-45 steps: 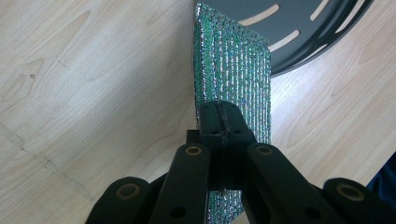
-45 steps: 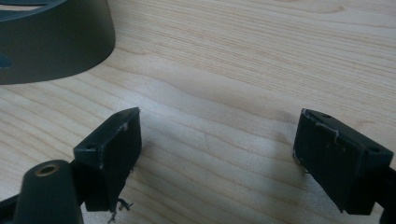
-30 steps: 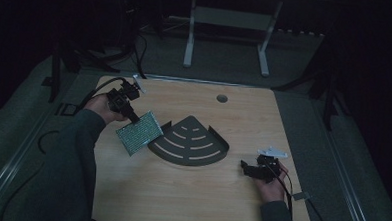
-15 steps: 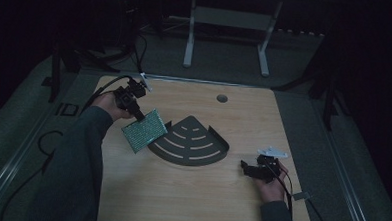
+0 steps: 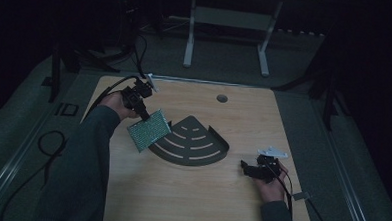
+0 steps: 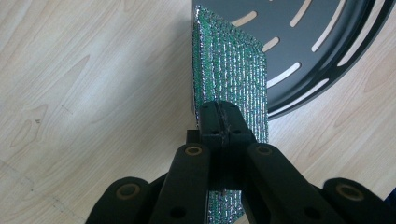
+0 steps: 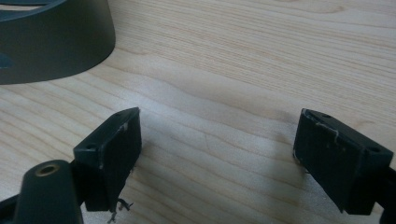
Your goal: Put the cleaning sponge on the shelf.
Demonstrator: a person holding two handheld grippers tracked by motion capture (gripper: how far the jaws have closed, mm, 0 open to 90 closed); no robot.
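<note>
The table [image 6: 84, 84] is pale, smooth wood-grain laminate, the slotted fan-shaped tray [image 6: 322, 42] matt dark grey metal, the sponge pad [image 6: 231, 70] a glittery green-silver rough mesh, and the right gripper [image 7: 217, 154] jaw pads matt black, slightly frayed.

Place: a dim lab or recording room set up for handling trials, not a home or kitchen.
Work surface: a pale wood-grain tabletop [image 5: 230, 192] with rounded corners and a small round cable hole [image 5: 222, 98] near its far edge.
Floor: grey-green carpet [image 5: 305, 90] all round the table, with black cables [image 5: 47, 149] trailing across it at the left.
Furniture behind: a white metal-legged stand [image 5: 227, 37] beyond the table's far edge; dark tripod-like legs [image 5: 329, 96] at the right.
Lighting: low; the surroundings fall away into black.
Equipment: hand-held black two-jaw tools with cables, one in each of the person's hands.
</note>
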